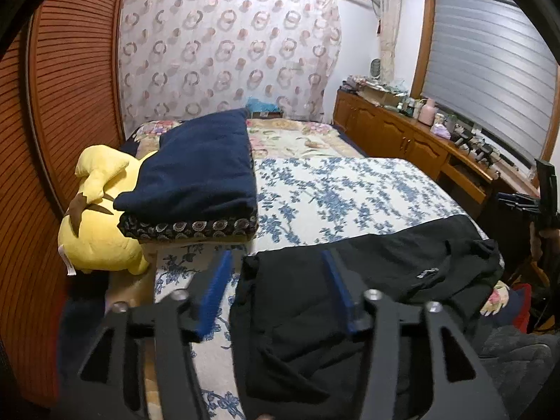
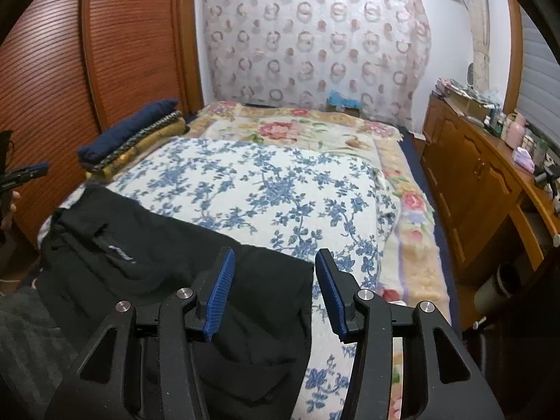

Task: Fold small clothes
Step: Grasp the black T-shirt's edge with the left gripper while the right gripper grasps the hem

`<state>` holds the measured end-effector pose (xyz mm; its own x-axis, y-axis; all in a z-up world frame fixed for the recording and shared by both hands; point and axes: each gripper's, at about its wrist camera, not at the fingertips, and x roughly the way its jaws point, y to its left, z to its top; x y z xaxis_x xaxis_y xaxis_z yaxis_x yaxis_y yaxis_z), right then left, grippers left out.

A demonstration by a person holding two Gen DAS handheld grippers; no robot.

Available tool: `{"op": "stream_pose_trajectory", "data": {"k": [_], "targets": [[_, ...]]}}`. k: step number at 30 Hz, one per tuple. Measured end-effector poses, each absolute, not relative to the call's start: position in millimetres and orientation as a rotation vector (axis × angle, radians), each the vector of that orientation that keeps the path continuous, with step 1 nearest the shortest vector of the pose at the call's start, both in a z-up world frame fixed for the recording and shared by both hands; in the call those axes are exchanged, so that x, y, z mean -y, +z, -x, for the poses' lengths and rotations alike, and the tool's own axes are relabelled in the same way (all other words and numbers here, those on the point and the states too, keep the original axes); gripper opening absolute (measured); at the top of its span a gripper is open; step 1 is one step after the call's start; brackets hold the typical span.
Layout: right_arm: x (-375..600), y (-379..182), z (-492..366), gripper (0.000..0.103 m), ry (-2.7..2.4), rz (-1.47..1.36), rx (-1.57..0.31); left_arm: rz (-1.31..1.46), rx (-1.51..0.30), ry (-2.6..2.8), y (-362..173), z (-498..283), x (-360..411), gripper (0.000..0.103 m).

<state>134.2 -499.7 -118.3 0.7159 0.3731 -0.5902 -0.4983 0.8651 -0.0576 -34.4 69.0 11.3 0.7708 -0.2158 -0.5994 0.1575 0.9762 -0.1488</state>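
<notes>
Black cloth, the small garment (image 1: 350, 301) lay bunched at the bed's (image 2: 252, 182) near edge under both released hand-held grippers, left (image 1: 278, 292) and right (image 2: 274, 292), and I judged its limp folds might slide off or spring loose.

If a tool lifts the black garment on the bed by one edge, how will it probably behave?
The black garment is probably floppy: it lies in soft folds and creases on the blue floral sheet, so a lifted edge would likely droop. It seems light, being thin cloth. It should not roll, but may drag the sheet a little.
</notes>
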Motion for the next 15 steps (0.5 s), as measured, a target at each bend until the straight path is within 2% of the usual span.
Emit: {"op": "stream_pose_trajectory", "data": {"k": [4,7,15], "targets": [[495.5,-136.2,-151.2,0.052,0.483,0.215,-0.634,0.094,-0.684,-0.181,-2.2,22.1,-72.4,0.055],[490.3,-157.0,-170.6,0.062,0.489,0.207,-0.694,0.101,-0.711,-0.175,-13.1,10.1,-73.4,0.055],[491.3,-194.4,-206.0,0.062,0.42,0.196,-0.787,0.105,-0.775,-0.165,-37.2,-29.1,-70.1,0.055]]}}
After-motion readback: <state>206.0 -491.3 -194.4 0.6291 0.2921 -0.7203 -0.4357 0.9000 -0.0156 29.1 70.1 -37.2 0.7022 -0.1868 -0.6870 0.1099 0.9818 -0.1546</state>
